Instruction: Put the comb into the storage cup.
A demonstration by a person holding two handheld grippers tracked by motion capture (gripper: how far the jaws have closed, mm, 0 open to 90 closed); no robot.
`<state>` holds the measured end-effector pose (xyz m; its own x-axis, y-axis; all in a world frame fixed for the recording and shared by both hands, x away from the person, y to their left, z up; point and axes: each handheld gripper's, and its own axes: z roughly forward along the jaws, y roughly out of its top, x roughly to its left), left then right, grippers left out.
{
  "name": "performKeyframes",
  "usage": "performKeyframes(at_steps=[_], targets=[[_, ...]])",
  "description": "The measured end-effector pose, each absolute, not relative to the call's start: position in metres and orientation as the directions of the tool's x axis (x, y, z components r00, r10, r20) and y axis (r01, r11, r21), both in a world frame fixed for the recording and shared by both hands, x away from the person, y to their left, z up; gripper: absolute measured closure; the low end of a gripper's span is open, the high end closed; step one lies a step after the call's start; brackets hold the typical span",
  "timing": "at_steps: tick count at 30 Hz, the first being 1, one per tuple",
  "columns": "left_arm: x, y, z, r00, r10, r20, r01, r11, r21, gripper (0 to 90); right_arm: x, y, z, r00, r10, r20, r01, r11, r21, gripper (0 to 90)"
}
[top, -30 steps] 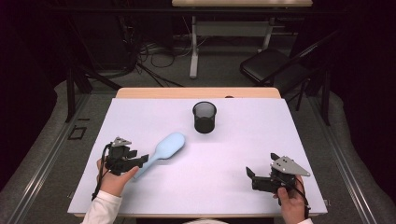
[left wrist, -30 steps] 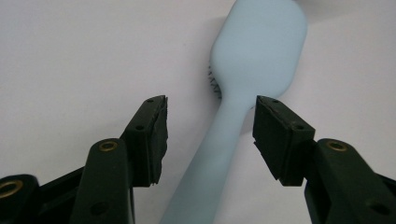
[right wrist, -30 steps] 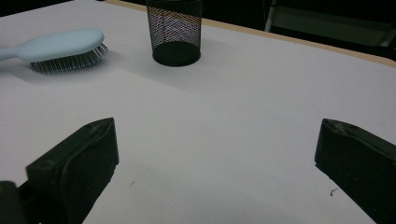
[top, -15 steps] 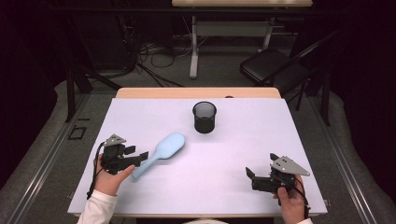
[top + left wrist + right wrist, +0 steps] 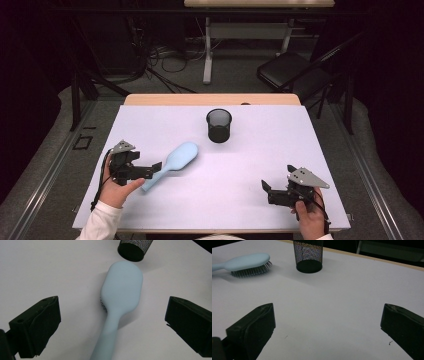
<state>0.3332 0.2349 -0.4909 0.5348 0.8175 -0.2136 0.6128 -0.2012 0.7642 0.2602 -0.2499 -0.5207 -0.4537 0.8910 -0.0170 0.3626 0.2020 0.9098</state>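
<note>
At the left of the bench [image 5: 250, 210], the left tool [image 5: 156, 169] has just been opening; its jaws stand wide around the brush [image 5: 172, 164] handle, not pressing. If it shuts crooked, the brush could spin toward the cup [image 5: 219, 125]. The right tool [image 5: 265, 189] waits wide open. Edges are far; there is plenty of room.

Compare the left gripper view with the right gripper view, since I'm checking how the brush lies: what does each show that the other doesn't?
Left gripper view: the pale blue hairbrush from above, smooth back up, handle between its open jaws, untouched. Right gripper view: the bristles facing down on the table, and the table's wooden far edge. Both: the brush, the black mesh cup and the white tabletop.
</note>
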Motion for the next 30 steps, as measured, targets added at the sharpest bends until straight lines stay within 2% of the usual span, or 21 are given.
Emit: performKeyframes(at_steps=[5, 10, 30], targets=[[0.335, 0.234, -0.489, 0.535, 0.816, -0.218, 0.615, -0.199, 0.763, 0.6, 0.260, -0.250, -0.520, -0.453, 0.891, -0.020, 0.364, 0.206, 0.909, 0.0], [0.337, 0.230, -0.485, 0.574, 0.798, -0.181, 0.600, -0.260, 0.757, 0.6, 0.260, -0.250, -0.521, -0.457, 0.889, -0.022, 0.361, 0.208, 0.909, 0.0], [0.345, 0.220, -0.475, 0.616, 0.774, -0.145, 0.611, -0.354, 0.708, 0.6, 0.261, -0.250, -0.521, -0.459, 0.888, -0.022, 0.364, 0.211, 0.907, 0.0]])
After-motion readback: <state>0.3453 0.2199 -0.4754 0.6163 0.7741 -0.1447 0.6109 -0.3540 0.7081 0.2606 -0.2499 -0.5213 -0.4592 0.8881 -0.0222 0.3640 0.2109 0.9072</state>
